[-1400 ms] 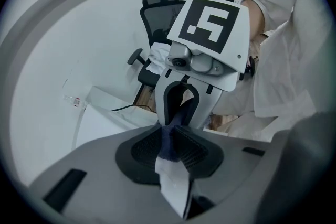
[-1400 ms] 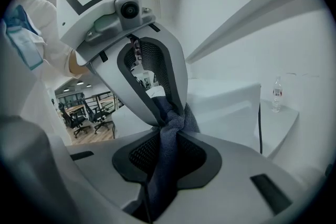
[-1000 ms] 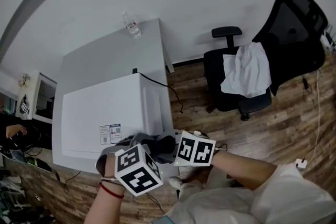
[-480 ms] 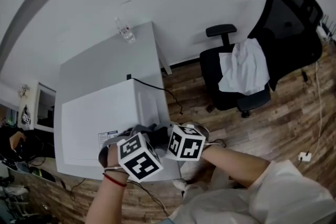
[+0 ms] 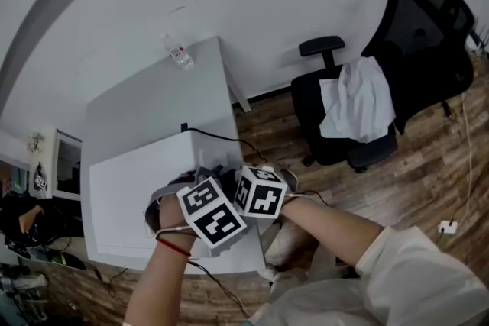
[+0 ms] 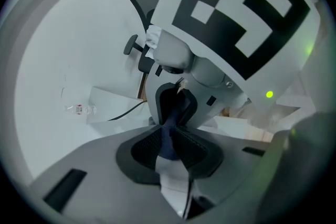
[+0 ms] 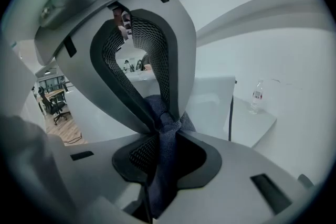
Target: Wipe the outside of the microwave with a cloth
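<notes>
- Both grippers have slid from the microwave's near edge farther onto its white top and now sit closer together, covering the sticker that showed a second ago.
- Left gripper (image 6: pixel 169 136): jaws pressed together on a dark blue fold of the cloth (image 6: pixel 169 145), with no gap between the pads.
- Right gripper (image 7: pixel 164 122): jaws likewise closed tight on the same cloth, which bunches at the pinch and hangs down between them in the right gripper view.
- The two grippers face each other tip to tip, so the cloth is held from both sides in one short bundle between them.
- In the head view the bundle sits over the right part of the microwave's (image 5: pixel 130 191) top; whether it touches the surface cannot be told.
- The microwave stands on a white table (image 5: pixel 153 99), with a black cable (image 5: pixel 221 137) running from its back right corner.
- A clear bottle (image 5: pixel 177 53) stands at the table's far edge by the wall.
- Well to the right, on the wooden floor (image 5: pixel 428 172), a black office chair (image 5: pixel 416 34) carries a white garment (image 5: pixel 357 99) draped over its seat.
</notes>
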Demonstrator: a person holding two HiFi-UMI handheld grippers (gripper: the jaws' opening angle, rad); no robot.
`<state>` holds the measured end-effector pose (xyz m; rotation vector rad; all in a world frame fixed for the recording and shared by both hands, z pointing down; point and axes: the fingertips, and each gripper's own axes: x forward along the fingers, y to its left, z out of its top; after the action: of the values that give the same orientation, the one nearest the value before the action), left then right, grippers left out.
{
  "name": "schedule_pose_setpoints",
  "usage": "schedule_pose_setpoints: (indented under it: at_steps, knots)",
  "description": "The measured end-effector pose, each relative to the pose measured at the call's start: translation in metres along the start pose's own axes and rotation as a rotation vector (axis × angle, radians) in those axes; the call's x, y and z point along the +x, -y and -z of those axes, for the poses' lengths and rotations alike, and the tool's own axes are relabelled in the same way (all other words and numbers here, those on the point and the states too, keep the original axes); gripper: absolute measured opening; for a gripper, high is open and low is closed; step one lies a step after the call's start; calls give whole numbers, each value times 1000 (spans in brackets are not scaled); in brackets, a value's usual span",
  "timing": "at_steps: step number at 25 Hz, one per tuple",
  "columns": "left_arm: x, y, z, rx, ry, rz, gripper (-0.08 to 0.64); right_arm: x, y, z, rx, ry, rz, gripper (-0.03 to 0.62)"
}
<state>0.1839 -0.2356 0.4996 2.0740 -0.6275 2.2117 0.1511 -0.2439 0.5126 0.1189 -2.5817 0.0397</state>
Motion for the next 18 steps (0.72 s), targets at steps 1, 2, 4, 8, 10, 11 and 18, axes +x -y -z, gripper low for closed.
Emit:
schedule_pose_setpoints:
  at_steps: [1,2,4,8,10,11,18]
  knots:
    - [2,-5,-1,-3,1,2,74,1,6,-1,1,-3,-2,95]
    - [3,-10,-1,-9,4,7,74,3,11,-1,-1,-6,-4,95]
    - [5,-17,-4,-17,10,18,74,4,19,-2,-11,-13,-8,95]
    - [9,-28,-8,-6,10,52,74,6,34,-2,-42,-38,-12,95]
    - [11,-33,-8,-2,6,77,74,9,40,-1,-55,-52,-20,95]
    - [12,-36,-9,1,3,92,74,10,43,-2,-62,-57,-24,95]
    - [13,-40,-11,42,-6,150,64,9,52,-5,-125,-93,-72,95]
